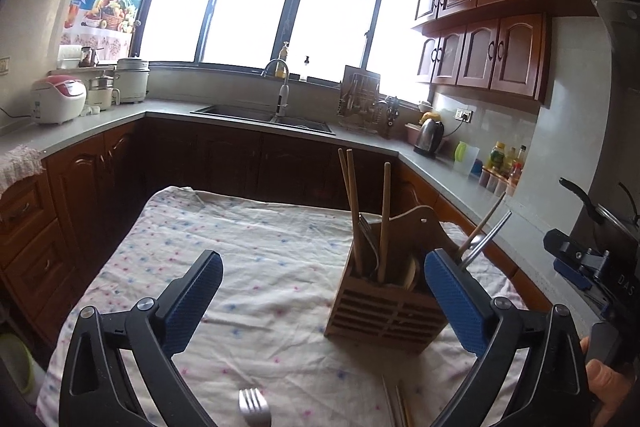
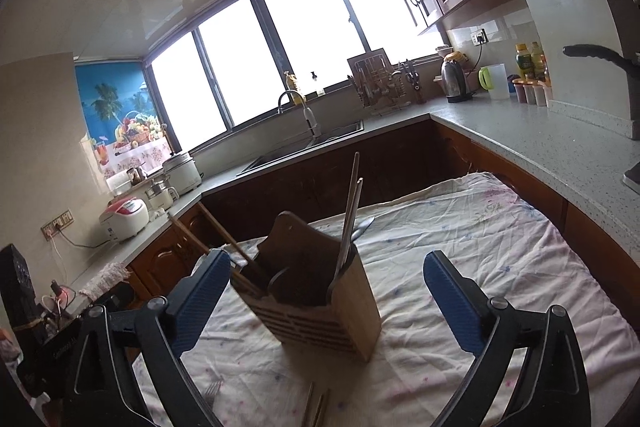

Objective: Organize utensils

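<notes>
A slotted wooden utensil holder (image 1: pixel 384 307) stands on the floral tablecloth (image 1: pixel 248 251). Wooden chopsticks (image 1: pixel 352 195) and a fork (image 1: pixel 366 227) stand upright in it, and metal utensils (image 1: pixel 486 231) lean out to its right. My left gripper (image 1: pixel 323 255) is open and holds nothing, with the holder in front of its right finger. A loose fork (image 1: pixel 254 407) and loose chopsticks (image 1: pixel 394 403) lie on the cloth just below it. My right gripper (image 2: pixel 328 254) is open and bare, with the holder (image 2: pixel 320 311) between and beyond its fingers. Loose chopsticks (image 2: pixel 316 407) lie near its base.
The table is ringed by a grey counter (image 1: pixel 100 119) on wooden cabinets, close on the right side (image 2: pixel 560 147). A sink (image 1: pixel 264 117), kettle (image 1: pixel 430 137), rice cooker (image 1: pixel 58 99) and bottles (image 2: pixel 528 63) sit on it. A person's hand (image 1: pixel 600 375) shows at the right edge.
</notes>
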Motion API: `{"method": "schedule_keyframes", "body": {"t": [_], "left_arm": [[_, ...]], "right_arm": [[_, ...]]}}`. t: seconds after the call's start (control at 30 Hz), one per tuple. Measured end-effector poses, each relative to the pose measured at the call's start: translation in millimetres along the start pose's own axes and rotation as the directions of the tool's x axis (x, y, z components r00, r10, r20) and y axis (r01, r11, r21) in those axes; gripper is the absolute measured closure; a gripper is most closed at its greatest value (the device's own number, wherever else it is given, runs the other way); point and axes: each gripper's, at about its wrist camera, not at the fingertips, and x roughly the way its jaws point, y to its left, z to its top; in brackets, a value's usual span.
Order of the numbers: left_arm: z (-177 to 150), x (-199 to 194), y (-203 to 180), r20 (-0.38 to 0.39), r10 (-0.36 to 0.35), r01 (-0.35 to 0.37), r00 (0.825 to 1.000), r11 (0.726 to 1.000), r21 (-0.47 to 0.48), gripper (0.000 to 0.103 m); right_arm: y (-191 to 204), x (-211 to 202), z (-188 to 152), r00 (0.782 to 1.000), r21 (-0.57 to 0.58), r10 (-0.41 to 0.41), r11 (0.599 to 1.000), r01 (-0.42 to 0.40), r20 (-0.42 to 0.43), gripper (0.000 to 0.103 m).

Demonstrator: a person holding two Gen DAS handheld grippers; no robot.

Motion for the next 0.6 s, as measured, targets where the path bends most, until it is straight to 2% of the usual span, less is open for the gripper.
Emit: {"method": "schedule_keyframes", "body": {"t": [0.17, 0.4, 0.6], "left_arm": [[-8, -29, -1, -0.005, 0.02, -0.02, 1.0, 1.0, 0.012, 0.001], [-21, -77, -5, -0.011, 0.1, -0.1, 0.995, 0.994, 0.032, 0.001], [-31, -119, -13, 0.021, 0.143, -0.144, 0.989, 0.988, 0.057, 0.001]], "right_arm": [[11, -28, -14, 1.0, -0.041, 0.03, 0.999, -0.029, 0.006, 0.004], [30, -69, -34, 0.998, -0.103, 0.062, 0.993, -0.059, 0.026, 0.002], [45, -107, -50, 0.994, -0.158, 0.088, 0.985, -0.076, 0.072, 0.001]]}}
